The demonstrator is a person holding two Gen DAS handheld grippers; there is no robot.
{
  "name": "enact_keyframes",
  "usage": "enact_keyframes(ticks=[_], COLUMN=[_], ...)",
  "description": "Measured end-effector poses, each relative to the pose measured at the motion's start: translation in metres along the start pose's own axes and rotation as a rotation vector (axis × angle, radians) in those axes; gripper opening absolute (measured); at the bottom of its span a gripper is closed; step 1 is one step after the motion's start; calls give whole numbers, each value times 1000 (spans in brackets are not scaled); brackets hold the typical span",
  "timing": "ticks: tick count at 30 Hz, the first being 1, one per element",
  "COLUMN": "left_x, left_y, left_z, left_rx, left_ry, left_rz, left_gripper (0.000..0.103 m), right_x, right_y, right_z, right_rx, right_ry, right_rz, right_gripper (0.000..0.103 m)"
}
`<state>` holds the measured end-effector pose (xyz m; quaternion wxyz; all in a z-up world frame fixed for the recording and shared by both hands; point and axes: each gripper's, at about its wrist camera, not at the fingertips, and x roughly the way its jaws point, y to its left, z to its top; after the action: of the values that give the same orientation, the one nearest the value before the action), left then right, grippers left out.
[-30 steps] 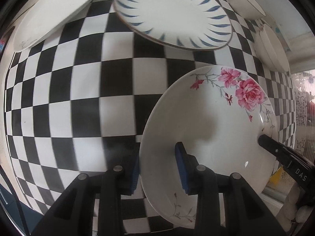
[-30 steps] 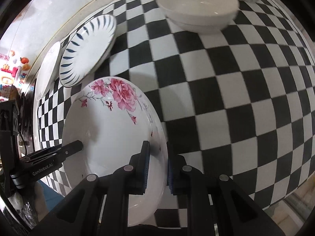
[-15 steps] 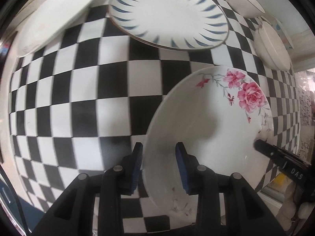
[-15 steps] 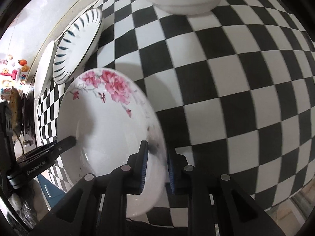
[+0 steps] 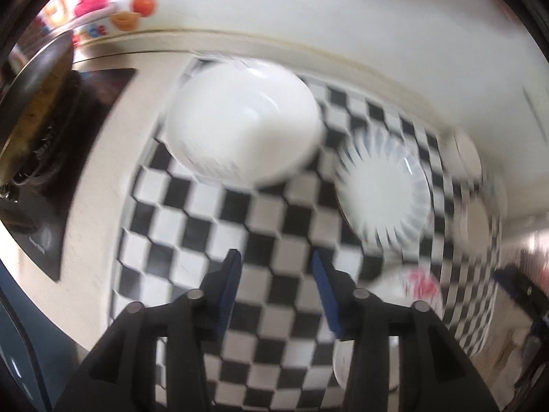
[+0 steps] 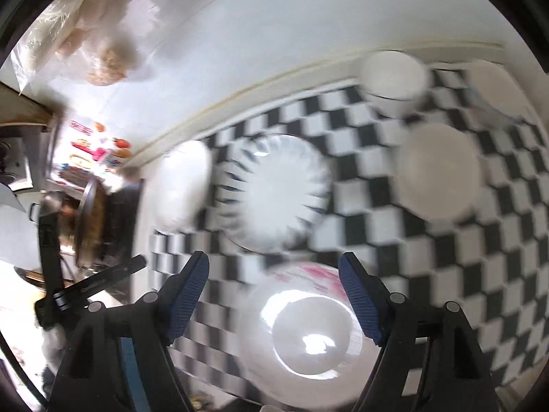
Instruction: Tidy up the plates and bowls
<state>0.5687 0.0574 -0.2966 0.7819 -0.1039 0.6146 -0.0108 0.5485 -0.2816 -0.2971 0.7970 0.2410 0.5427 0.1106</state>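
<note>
Both views are motion-blurred. The pink-rose plate (image 6: 305,329) lies flat on the checkered cloth (image 6: 446,274) below my right gripper (image 6: 272,295), which is open wide and empty above it. The plate also shows at lower right in the left wrist view (image 5: 408,295). My left gripper (image 5: 276,286) is open and empty over bare cloth. A plain white plate (image 5: 243,127) lies ahead of it. The blue-striped plate (image 5: 384,192) lies to its right and shows in the right wrist view (image 6: 274,192).
A white bowl (image 6: 394,79) and shallow white dishes (image 6: 439,171) stand at the far right by the wall. A stove with a dark pan (image 5: 37,96) sits left of the cloth. A plastic bag (image 6: 92,27) hangs at upper left.
Both grippers have let go of the rose plate, opened and pulled up and back. The plate now lies flat on the cloth. The left gripper has swung left, towards the white plate.
</note>
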Motion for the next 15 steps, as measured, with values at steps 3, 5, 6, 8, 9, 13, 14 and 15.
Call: enact_keyframes(ticks=[3,5,6,8,9,13,14,15], left_x=[5,19,26,44,50,88,96,105], left_y=[41,65,78,101,108,137,141,145], left_z=[33,55,66,89,96,128,133,138], left_rx=[-85,-133,-154,-185,-189,-202,-210,-216], left_ry=[2,14,21,42,48,92,106,123], left_rz=[-27,-36,-36,-35,-35,-39,-44,-57], left_gripper=[44,44,44,44,44,44,44,44], right_x=[35,65,81,119,138,202,216,230], right_y=[43,71,84,105,111,133,135,139], right_z=[27,46,55,74,82,114,120,127], right_rx=[-37,-86,-105,-129,-130,-127,-120,-114], right_ry=[28,41,57,107,130,194,205,216], right_rz=[49,16,7,7,3,-1,-6,-12], right_gripper=[80,80,80,80,80,80,80,80])
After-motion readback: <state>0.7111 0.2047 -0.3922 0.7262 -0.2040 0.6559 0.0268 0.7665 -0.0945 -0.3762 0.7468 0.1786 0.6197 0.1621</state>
